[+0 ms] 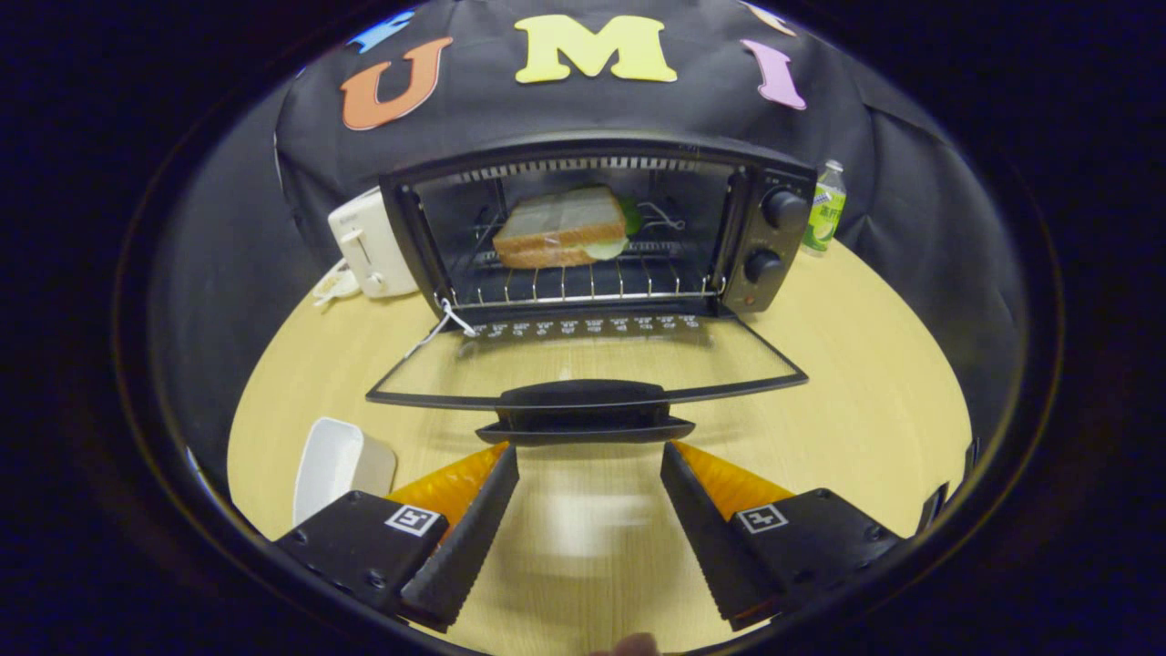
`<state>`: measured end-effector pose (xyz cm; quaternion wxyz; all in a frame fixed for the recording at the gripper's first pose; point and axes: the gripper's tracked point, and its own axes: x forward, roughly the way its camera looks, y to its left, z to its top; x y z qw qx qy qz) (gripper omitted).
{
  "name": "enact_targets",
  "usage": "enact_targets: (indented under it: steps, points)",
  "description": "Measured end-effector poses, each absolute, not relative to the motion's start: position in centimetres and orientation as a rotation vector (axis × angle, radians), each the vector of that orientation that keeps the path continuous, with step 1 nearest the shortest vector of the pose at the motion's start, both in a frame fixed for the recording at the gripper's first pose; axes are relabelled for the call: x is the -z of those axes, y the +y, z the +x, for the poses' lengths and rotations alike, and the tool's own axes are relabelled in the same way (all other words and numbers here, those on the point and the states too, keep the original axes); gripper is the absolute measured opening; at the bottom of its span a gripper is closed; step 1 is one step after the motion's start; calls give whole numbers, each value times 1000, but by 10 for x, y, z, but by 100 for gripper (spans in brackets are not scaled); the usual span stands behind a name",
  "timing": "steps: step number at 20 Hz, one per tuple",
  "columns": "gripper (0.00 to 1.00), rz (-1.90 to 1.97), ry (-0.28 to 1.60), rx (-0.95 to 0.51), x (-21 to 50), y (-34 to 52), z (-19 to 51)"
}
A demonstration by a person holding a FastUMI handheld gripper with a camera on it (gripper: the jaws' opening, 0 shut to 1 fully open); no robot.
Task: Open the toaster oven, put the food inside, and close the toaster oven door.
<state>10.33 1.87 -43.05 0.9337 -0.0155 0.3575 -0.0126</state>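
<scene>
From the gripper view, the toaster oven (pixel 592 228) sat at the far side of the round wooden table (pixel 865 392), and its glass door (pixel 583 364) lay dropped fully open, flat toward the camera. The sandwich (pixel 560 228) was already in there, resting on the wire rack (pixel 592 282) a little left of centre, with what looked like a bit of green filling peeking out at its right end. So two parts looked done, by my reading, and closing the door was what remained.

The gripper (pixel 590 460) was spread wide and empty, its two fingers apart with bare table between them. Their tips stood just short of the door handle (pixel 583 415), which sat squarely ahead of the gap. Nothing was pinched.

How to play this one well? I judged the tidy way was to go in low, get the tips under the handle's front lip, or bite the handle lightly, and then swing up and forward along the hinge's arc rather than shoving straight in, since a flat push could slide the whole oven back. Something like a white string or tag (pixel 446 321) hung near the left hinge, and it was worth keeping out of the closing seam.

Off to the sides stood a white toaster (pixel 369 246), a small bottle (pixel 824 214), and a white tray (pixel 332 465) near the left finger, all well clear of the door's swing.
</scene>
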Motion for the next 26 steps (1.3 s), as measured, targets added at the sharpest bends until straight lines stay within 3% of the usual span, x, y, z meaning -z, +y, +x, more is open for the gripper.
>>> enact_targets:
  steps: [11, 22, 26]
  points:
    - [100, -43, 467, 25, 282, 15, 150]
    - [100, 23, 158, 1, 79, 24, 71]
    - [100, 10, 91, 2, 37, 36, 32]
